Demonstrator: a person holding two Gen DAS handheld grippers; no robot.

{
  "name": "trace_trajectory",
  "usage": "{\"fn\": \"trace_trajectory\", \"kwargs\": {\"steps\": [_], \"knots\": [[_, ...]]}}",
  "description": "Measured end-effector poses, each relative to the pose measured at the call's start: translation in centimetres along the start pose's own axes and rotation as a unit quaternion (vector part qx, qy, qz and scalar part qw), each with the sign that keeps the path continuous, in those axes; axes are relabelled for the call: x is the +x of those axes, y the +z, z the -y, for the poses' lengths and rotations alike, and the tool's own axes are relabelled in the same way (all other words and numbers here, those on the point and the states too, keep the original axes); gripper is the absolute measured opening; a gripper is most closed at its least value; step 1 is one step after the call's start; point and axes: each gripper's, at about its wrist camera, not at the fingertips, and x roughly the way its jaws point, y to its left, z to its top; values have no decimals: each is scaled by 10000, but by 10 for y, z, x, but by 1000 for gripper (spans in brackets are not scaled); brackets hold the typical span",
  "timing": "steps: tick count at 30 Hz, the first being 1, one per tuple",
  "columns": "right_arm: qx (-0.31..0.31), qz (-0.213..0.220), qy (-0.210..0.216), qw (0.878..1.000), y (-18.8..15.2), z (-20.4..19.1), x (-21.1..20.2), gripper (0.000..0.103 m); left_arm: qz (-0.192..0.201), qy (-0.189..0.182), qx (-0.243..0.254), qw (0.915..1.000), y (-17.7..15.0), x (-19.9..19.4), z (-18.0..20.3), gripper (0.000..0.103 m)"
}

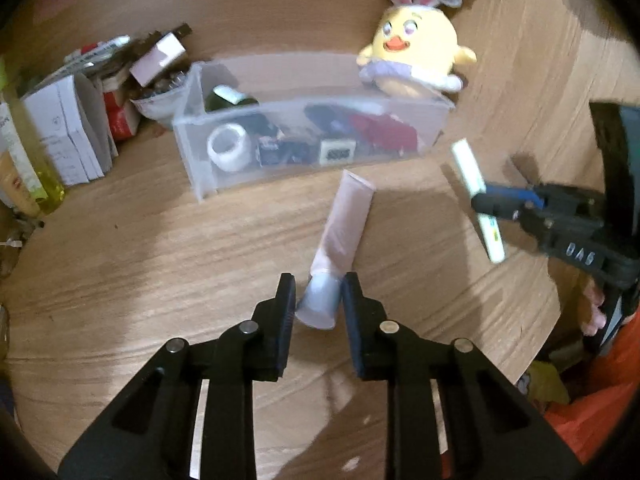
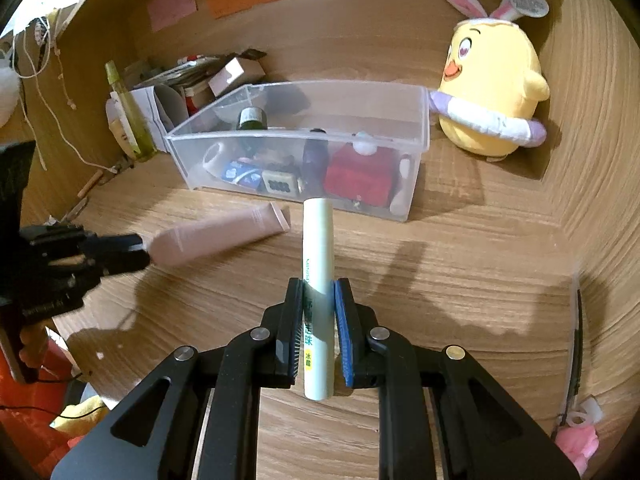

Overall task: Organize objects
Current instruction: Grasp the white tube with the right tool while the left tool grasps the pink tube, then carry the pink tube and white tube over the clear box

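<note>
Left gripper (image 1: pixel 319 296) pinches tube (image 1: pixel 344 224) at cap, 6 o'clock: soft body, stiffer there. Right gripper (image 2: pixel 318 292) pinches light, rigid stick (image 2: pixel 317 264) mid-length.

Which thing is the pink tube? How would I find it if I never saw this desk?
Find the clear plastic box on the wooden desk, beside the yellow chick toy. Just in front of the box lies the pink tube, its cap end pinched by the left gripper. It is soft, flat-ended and pink, unlike the stiff pale green stick in the right gripper.
</note>
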Motion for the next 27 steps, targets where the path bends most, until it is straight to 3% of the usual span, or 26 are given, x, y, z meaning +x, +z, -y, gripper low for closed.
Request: {"fn": "trace_trajectory", "kwargs": {"steps": [6,10,17,27], "knots": [[16,65,58,10000,1,-2,-5,14,-297,-86,56,9995,2,20,2,25],[-4,117,65,9999,1,-5,-8,14,-356,-71,115,9993,7,29,3,32],[57,278,77,9996,10,-4,-13,14,-145,-18,238,9996,9,34,6,24],[72,596,37,9982,30,-3,-21,14,401,-39,76,9992,7,-7,9,22]]}}
